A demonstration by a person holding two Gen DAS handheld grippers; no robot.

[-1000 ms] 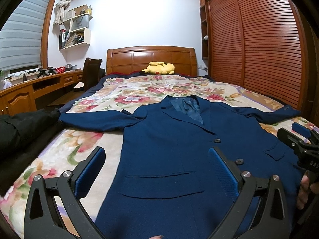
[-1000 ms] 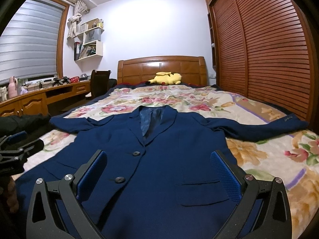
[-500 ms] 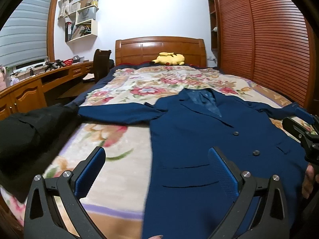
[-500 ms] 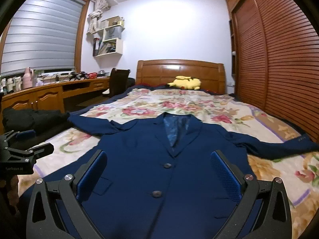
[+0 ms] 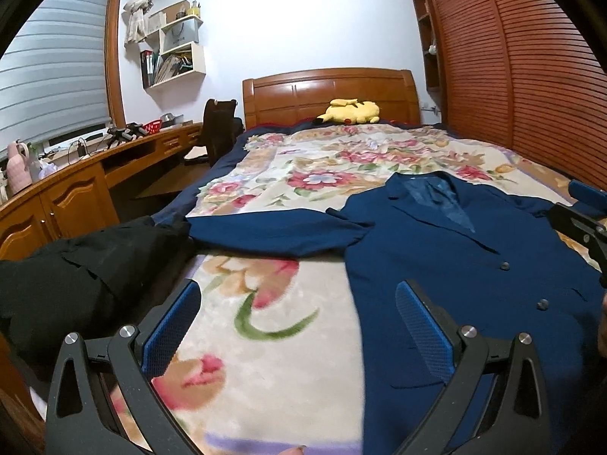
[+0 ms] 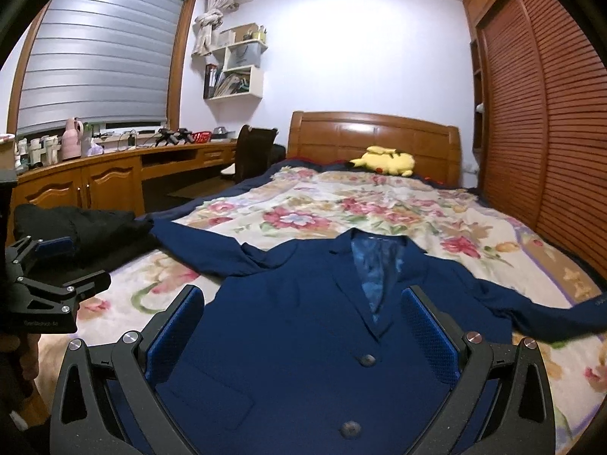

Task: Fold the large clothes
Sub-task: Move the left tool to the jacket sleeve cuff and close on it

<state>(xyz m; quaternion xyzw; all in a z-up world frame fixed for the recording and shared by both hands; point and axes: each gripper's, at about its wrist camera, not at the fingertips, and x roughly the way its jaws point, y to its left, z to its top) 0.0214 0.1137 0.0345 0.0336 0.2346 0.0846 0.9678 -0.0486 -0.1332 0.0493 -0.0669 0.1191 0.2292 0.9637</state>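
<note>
Nothing folded yet: navy blue buttoned suit jacket [image 6: 303,341] spread flat on floral bedspread [image 5: 284,341], sleeves outstretched. Left gripper [image 5: 297,326] and right gripper [image 6: 303,330] gaping, empty, above jacket.

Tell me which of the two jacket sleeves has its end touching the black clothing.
The left-hand sleeve of the blue jacket, on the desk side: its end meets the black clothing. The other sleeve lies on the floral blanket towards the wardrobe.

Floral-covered bed [image 6: 398,227], navy blazer [image 6: 303,322] spread flat, yellow plush [image 6: 385,161]
</note>
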